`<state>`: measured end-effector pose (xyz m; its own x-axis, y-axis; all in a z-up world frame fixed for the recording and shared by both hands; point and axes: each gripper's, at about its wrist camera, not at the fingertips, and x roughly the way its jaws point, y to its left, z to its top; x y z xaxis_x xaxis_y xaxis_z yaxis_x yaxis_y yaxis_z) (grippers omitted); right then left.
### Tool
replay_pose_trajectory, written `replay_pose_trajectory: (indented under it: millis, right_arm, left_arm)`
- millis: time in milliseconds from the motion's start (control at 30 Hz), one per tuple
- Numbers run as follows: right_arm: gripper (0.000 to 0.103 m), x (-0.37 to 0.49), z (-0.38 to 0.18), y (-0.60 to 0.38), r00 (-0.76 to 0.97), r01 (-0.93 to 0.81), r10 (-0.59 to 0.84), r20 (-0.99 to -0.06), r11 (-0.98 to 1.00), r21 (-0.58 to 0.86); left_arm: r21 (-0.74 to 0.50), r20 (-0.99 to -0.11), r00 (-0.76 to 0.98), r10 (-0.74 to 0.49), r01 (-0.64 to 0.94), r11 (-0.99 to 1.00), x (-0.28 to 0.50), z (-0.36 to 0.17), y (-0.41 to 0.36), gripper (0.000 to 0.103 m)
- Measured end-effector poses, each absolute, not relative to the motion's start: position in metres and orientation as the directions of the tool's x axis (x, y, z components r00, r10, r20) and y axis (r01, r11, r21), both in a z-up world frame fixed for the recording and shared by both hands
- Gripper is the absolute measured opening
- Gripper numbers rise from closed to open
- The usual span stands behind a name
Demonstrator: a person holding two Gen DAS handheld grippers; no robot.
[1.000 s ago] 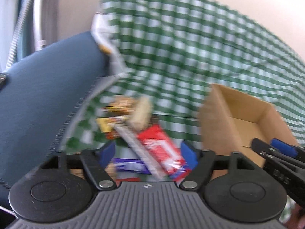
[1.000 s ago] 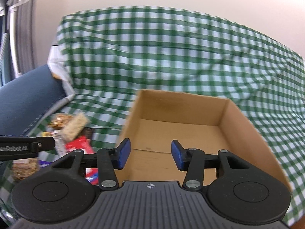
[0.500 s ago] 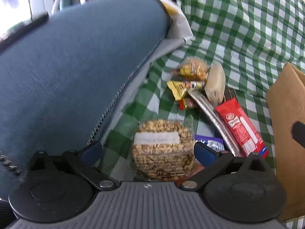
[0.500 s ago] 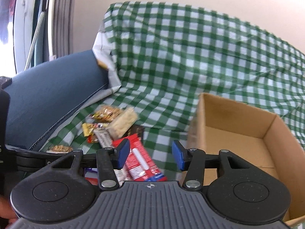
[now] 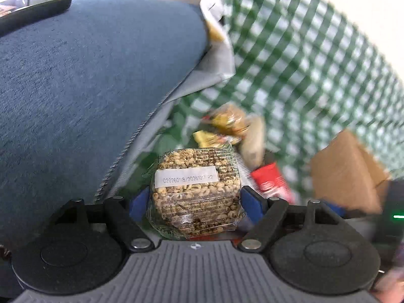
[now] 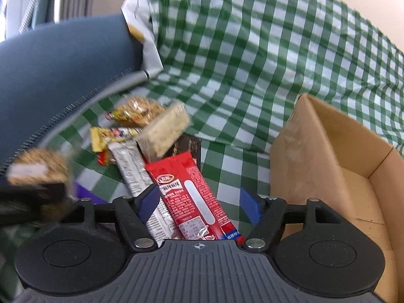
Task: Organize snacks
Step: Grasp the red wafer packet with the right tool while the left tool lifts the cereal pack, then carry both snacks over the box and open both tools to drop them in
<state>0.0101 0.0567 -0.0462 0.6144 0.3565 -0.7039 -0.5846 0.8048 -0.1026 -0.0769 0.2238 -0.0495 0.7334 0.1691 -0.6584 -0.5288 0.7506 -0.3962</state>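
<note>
A clear-wrapped puffed-grain cake (image 5: pixel 195 192) with a white date label sits between the left gripper (image 5: pixel 194 200) fingers, which are closing on it; whether the blue pads press it yet I cannot tell. Beyond it, a heap of snacks lies on the green checked cloth (image 6: pixel 252 63). The right gripper (image 6: pixel 199 202) is opening astride a red snack bar (image 6: pixel 194 194) and a silver bar (image 6: pixel 136 174), untouched. An open cardboard box (image 6: pixel 328 151) stands at right.
</note>
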Motion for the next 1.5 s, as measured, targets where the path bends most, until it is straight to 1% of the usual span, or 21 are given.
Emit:
replay_pose_trajectory:
  millis: [67,133,167,233,267,300,333,367,400,467,533,633,800,967,1200,1367,1500]
  right_arm:
    - [0.08,0.02,-0.058,0.063,0.588,-0.576,0.337,-0.735,0.813,-0.088]
    - [0.083,0.031,-0.07,0.066,0.54,-0.574,0.327,-0.776,0.817,-0.055]
    - [0.085,0.034,-0.073,0.064,0.531,-0.568,0.335,-0.779,0.822,-0.034]
    - [0.086,0.039,-0.076,0.062,0.52,-0.56,0.344,-0.782,0.828,-0.008]
    - [0.084,0.041,-0.077,0.06,0.511,-0.561,0.355,-0.783,0.828,0.01]
    - [0.081,0.042,-0.078,0.058,0.497,-0.568,0.376,-0.782,0.822,0.035]
    - [0.067,0.043,-0.078,0.057,0.484,-0.579,0.396,-0.781,0.814,0.053]
    - [0.06,0.041,-0.078,0.057,0.483,-0.589,0.405,-0.776,0.807,0.054]
    - [0.055,0.039,-0.078,0.058,0.486,-0.608,0.413,-0.77,0.793,0.042]
    - [0.043,0.033,-0.076,0.058,0.494,-0.639,0.432,-0.755,0.769,0.021]
    - [0.036,0.031,-0.071,0.057,0.502,-0.646,0.443,-0.743,0.763,0.019]
    - [0.032,0.025,-0.054,0.054,0.526,-0.658,0.459,-0.716,0.753,-0.001]
    - [0.031,0.006,-0.017,0.041,0.572,-0.68,0.486,-0.661,0.732,-0.051]
    - [0.031,-0.001,0.026,0.005,0.598,-0.657,0.507,-0.621,0.754,-0.017]
    - [0.031,-0.006,0.084,-0.072,0.673,-0.629,0.537,-0.509,0.777,-0.01]
    - [0.031,0.005,0.097,-0.128,0.74,-0.572,0.498,-0.453,0.82,-0.033]
    - [0.031,0.016,0.081,-0.164,0.769,-0.492,0.431,-0.471,0.87,-0.007]
  left_arm:
    - [-0.459,-0.639,0.763,0.097,-0.48,0.748,-0.076,-0.048,0.225,0.082]
    - [-0.484,-0.634,0.771,0.059,-0.455,0.748,-0.074,-0.049,0.225,0.082]
    - [-0.492,-0.635,0.771,0.045,-0.449,0.746,-0.073,-0.05,0.224,0.082]
    - [-0.499,-0.641,0.767,0.035,-0.451,0.74,-0.072,-0.051,0.224,0.082]
    - [-0.505,-0.644,0.765,0.03,-0.454,0.734,-0.071,-0.052,0.224,0.082]
    - [-0.513,-0.645,0.764,0.023,-0.456,0.727,-0.071,-0.053,0.225,0.082]
    - [-0.517,-0.647,0.762,0.02,-0.457,0.724,-0.072,-0.053,0.224,0.082]
    - [-0.518,-0.648,0.761,0.017,-0.457,0.723,-0.071,-0.054,0.225,0.082]
    - [-0.522,-0.648,0.762,0.014,-0.457,0.721,-0.072,-0.054,0.225,0.082]
    - [-0.534,-0.645,0.764,0.004,-0.455,0.713,-0.066,-0.055,0.229,0.082]
    - [-0.546,-0.643,0.766,-0.005,-0.454,0.704,-0.067,-0.057,0.232,0.082]
    - [-0.571,-0.639,0.768,-0.033,-0.445,0.69,-0.068,-0.058,0.232,0.082]
    - [-0.597,-0.632,0.772,-0.069,-0.428,0.679,-0.071,-0.057,0.229,0.082]
    - [-0.629,-0.611,0.783,-0.119,-0.387,0.674,-0.072,-0.05,0.217,0.082]
    - [-0.643,-0.555,0.816,-0.162,-0.297,0.706,-0.069,-0.028,0.18,0.082]
    - [-0.637,-0.506,0.84,-0.197,-0.21,0.742,-0.063,-0.01,0.149,0.082]
    - [-0.637,-0.472,0.85,-0.232,-0.147,0.757,-0.056,-0.002,0.124,0.082]
